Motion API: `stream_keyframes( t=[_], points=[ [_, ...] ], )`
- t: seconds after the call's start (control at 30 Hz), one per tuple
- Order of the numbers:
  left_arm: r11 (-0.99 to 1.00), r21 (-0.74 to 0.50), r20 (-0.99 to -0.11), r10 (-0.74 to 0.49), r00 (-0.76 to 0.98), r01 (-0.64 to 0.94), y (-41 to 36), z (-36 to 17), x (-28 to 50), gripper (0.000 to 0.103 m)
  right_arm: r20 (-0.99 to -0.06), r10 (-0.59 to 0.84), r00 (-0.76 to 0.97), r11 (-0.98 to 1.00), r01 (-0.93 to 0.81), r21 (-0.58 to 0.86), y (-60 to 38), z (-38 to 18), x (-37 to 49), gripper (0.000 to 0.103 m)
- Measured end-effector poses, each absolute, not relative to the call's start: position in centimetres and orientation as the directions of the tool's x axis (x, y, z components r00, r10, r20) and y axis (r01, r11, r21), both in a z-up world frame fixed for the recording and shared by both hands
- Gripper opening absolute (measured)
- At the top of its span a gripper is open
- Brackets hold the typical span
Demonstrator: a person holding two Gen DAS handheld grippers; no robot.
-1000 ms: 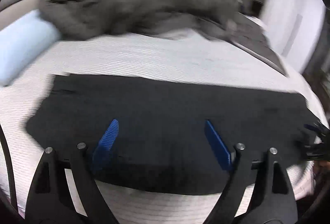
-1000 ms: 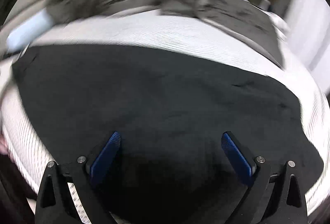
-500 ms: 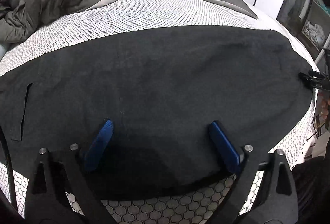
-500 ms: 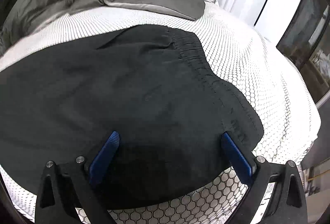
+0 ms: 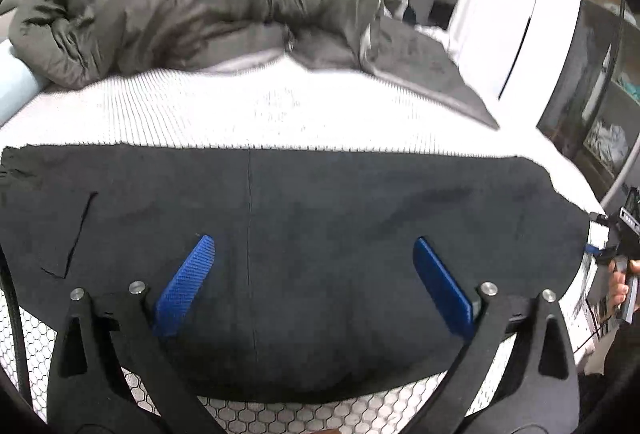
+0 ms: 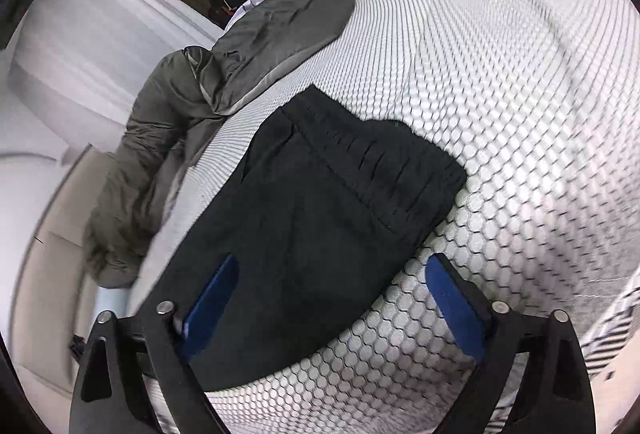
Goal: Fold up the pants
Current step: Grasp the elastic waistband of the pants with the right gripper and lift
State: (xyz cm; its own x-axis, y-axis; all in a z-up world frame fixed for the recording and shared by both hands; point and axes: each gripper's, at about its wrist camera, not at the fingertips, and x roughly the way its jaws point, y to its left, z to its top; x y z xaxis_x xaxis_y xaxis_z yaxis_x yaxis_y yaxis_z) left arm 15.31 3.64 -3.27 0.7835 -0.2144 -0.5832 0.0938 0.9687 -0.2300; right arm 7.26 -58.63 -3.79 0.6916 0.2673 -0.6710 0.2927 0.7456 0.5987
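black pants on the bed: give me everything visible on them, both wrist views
The pants are black, a soft matte fabric, lying flat on the white honeycomb-patterned cover. The right wrist view shows a gathered elastic waistband at one end and a slit pocket beside it. The left wrist view shows a straight seam running across the cloth and another slit pocket near the left edge, with only faint wrinkles. The cloth already looks doubled lengthwise, though that is uncertain. Neither gripper grips them; both hover with jaws apart. The grey duvet lies apart from them.

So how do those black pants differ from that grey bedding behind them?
The black pants lie flat and smooth near the bed's front edge; the grey bedding is bunched into a puffy heap farther back. The pants are matte black, the bedding olive-grey with a slight sheen. Both rest on the white honeycomb-patterned mattress.
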Motion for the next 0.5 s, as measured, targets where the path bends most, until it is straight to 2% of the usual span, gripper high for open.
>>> stream_keyframes(
  t=[0.17,0.2,0.23,0.27,0.3,0.33,0.43,0.5],
  points=[
    [0.969,-0.227,-0.571,-0.210,0.794,0.093,3.5,-3.1,15.2,0.099,-0.625,0.275,0.730,0.701,0.293,0.651,-59.0,-4.6,9.2,0.092],
    [0.970,-0.226,-0.575,-0.211,0.791,0.094,3.5,-3.1,15.2,0.099,-0.620,0.264,0.738,0.693,0.302,0.655,-59.2,-4.6,10.0,0.089],
    [0.970,-0.221,-0.579,-0.211,0.788,0.097,3.4,-3.1,15.2,0.099,-0.610,0.249,0.752,0.679,0.314,0.664,-59.5,-4.8,10.5,0.077],
    [0.971,-0.216,-0.578,-0.208,0.789,0.098,3.4,-3.2,15.1,0.099,-0.609,0.232,0.758,0.671,0.328,0.664,-59.5,-5.0,10.9,0.070],
    [0.973,-0.209,-0.576,-0.203,0.792,0.097,3.4,-3.1,15.1,0.099,-0.619,0.207,0.758,0.669,0.352,0.655,-59.2,-4.9,11.4,0.049],
    [0.975,-0.201,-0.576,-0.197,0.793,0.097,3.4,-3.0,15.0,0.099,-0.636,0.171,0.752,0.675,0.381,0.632,-58.8,-4.8,11.8,0.035],
    [0.977,-0.193,-0.572,-0.185,0.799,0.088,3.6,-3.0,14.9,0.099,-0.604,0.136,0.786,0.707,0.350,0.615,-56.9,-2.9,12.4,0.023],
    [0.978,-0.195,-0.563,-0.177,0.807,0.078,4.1,-2.8,14.8,0.099,-0.559,0.144,0.817,0.737,0.288,0.611,-55.1,-0.9,12.4,0.020]
  ],
)
